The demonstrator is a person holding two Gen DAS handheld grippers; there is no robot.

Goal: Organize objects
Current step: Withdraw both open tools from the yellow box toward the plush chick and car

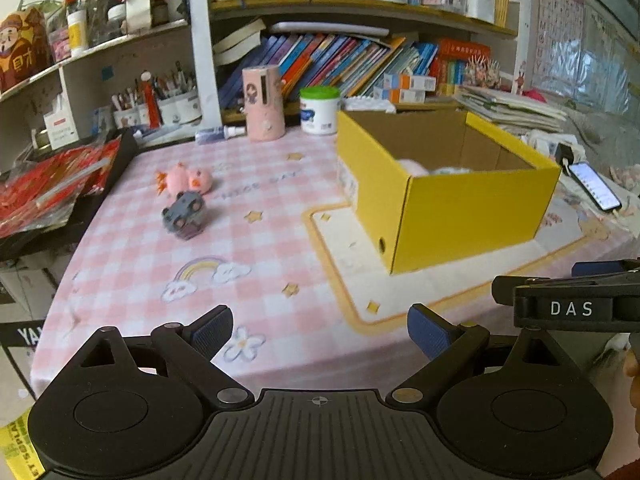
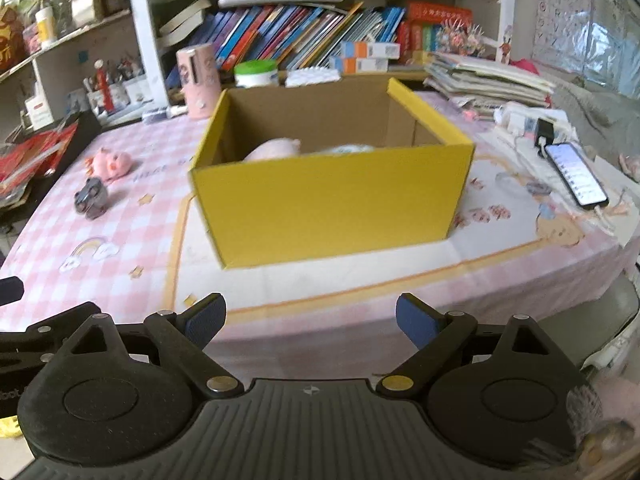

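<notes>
Left wrist view: left gripper (image 1: 320, 334) jaws wide apart, nothing btwn the blue pads, only pink checked tablecloth (image 1: 132, 264) under the gap. Open yellow cardboard box w/ brown inside (image 1: 472, 208) sits ahead and right of the jaws, on a cream panel of the cloth. Pale pink soft item (image 1: 412, 166) just visible inside box, low against near wall; can't tell what it is. Pink plastic pig toy (image 1: 188, 178) and small grey toy car (image 1: 185, 214) lie ahead and left of the jaws, close together, well apart from box. Pink cylindrical holder (image 1: 264, 102) and white tub w/ green lid (image 1: 319, 110) stand far ahead, beyond box's left corner. Black clamp marked DAS at right edge, beside right finger.

Right wrist view: right gripper (image 2: 311, 318) jaws also wide, empty. Yellow box straight ahead of the gap, near wall facing jaws. Pig and car far ahead-left. Smartphone w/ lit screen (image 2: 576, 180) ahead-right, past box, cable plugged in.
</notes>
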